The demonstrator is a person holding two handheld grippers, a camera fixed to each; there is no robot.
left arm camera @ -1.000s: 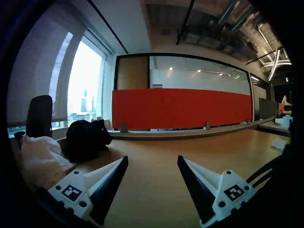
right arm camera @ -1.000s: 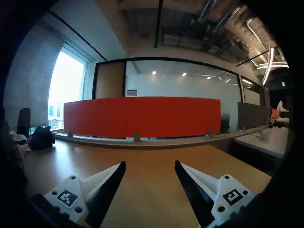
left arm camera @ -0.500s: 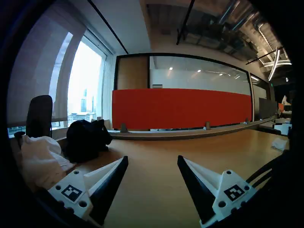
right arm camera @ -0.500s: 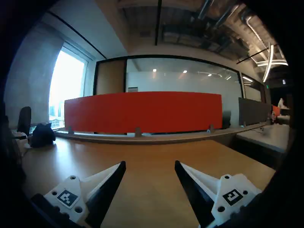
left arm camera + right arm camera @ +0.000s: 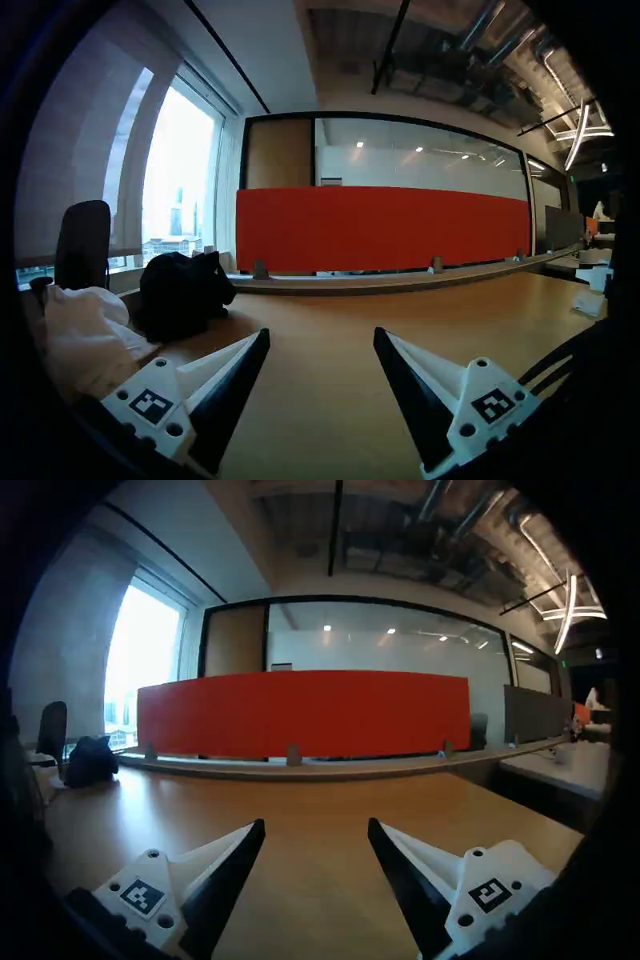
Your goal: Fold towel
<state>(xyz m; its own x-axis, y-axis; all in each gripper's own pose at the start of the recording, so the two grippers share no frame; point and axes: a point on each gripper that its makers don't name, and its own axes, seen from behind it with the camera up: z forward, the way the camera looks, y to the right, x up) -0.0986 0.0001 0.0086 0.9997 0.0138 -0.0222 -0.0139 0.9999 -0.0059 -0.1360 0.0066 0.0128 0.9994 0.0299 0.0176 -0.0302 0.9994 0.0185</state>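
A crumpled white cloth [image 5: 84, 336], perhaps the towel, lies at the left edge of the wooden table [image 5: 336, 320] in the left gripper view. My left gripper [image 5: 320, 338] hovers low over the table, open, with nothing between its white fingers [image 5: 216, 376]. The cloth is left of it and apart from it. In the right gripper view my right gripper [image 5: 315, 826] is also open and empty above the bare wooden table [image 5: 320, 800].
A black bag [image 5: 182, 292] sits beside the white cloth; the black bag [image 5: 90, 762] lies far left in the right gripper view. A red divider panel [image 5: 380, 228] runs along the table's far edge. A dark chair [image 5: 80, 244] stands by the window. Small white items [image 5: 590, 302] lie far right.
The right gripper view has tipped slightly, so the red panel sits higher in it. The left gripper has stayed still. Both grippers remain open.
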